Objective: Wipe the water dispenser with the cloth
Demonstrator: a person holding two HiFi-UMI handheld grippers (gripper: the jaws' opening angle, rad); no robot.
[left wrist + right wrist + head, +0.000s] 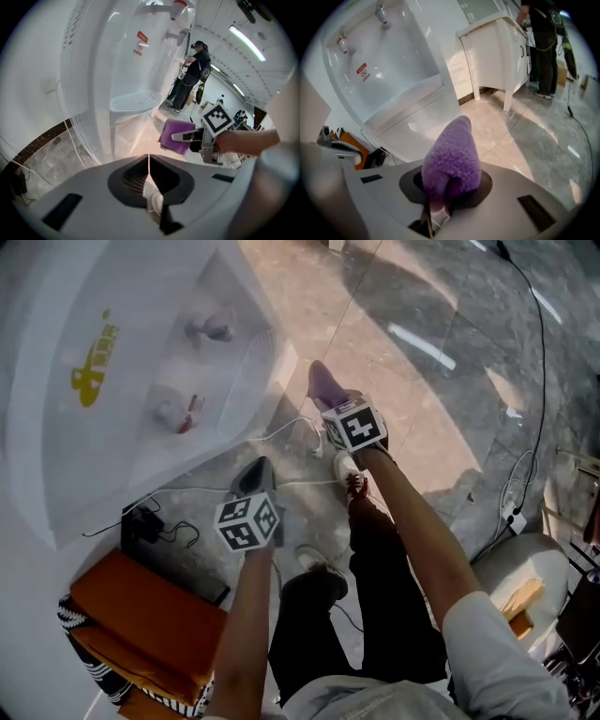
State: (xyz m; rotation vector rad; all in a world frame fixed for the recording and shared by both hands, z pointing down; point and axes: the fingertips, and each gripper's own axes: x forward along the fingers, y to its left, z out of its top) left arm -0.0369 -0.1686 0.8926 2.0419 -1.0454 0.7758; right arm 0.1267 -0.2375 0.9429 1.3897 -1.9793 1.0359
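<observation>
No wording can be read anywhere. The water dispenser bears a yellow logo with small characters, too blurred to read, up and left of the left hand-held gripper. In its tap recess, ahead and left of the right hand-held gripper, sits a red warning sticker with print too small to read. Each gripper's cube shows black-and-white square markers.

Indoor site, reads as an office or recording lab rather than a home. Evidence: polished stone floor; long ceiling lights; a freestanding white water dispenser; a white cabinet with a second person standing at it; loose cables trailing across the floor near a power strip.
</observation>
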